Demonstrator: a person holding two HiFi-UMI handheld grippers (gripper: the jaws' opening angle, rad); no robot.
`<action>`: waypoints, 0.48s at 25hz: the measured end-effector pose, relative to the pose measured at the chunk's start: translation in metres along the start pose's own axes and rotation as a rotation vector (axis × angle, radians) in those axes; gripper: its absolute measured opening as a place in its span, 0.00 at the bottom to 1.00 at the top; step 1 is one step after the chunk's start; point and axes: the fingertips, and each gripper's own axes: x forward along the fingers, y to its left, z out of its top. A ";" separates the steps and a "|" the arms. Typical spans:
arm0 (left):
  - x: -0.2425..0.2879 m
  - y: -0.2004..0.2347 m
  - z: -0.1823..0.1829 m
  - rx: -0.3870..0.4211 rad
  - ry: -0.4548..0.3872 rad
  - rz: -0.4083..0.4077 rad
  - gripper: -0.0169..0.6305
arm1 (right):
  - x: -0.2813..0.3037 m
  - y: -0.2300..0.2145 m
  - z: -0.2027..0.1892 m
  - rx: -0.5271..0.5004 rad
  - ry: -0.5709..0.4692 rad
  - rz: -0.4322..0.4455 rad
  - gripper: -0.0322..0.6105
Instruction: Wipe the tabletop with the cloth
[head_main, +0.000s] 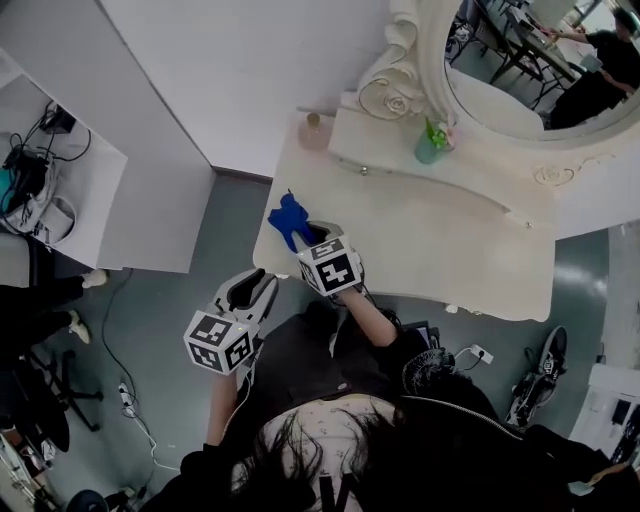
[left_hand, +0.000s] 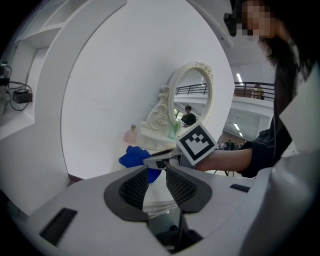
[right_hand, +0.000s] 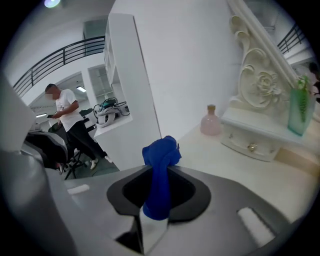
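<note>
Pinches the blue cloth (right_hand: 160, 155) tight in the right gripper's (right_hand: 159, 200) jaws, bunched up over the worktop's (head_main: 420, 250) near left corner. Holds the left gripper (left_hand: 156, 185) off the edge, jaws a little apart, empty. Might wipe badly with so small a wad, or knock the pink bottle (right_hand: 210, 121) or green vase (head_main: 432, 145) at the back. Cannot tell what is inside either.

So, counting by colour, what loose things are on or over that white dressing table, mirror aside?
Blue: 1, the blue cloth, bunched in the right claw and held above the tabletop
Pink: 1, the small pink glass bottle
Green: 1, the green translucent container on the raised shelf
Total: 3
</note>
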 end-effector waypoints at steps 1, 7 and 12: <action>-0.004 0.003 -0.001 -0.004 -0.001 0.010 0.20 | 0.009 0.009 -0.002 -0.018 0.011 0.013 0.19; -0.015 0.008 -0.007 -0.011 0.008 0.030 0.20 | 0.039 0.024 -0.037 -0.155 0.138 0.008 0.19; -0.005 0.000 -0.009 0.004 0.035 -0.001 0.20 | 0.033 0.009 -0.046 -0.163 0.123 -0.018 0.19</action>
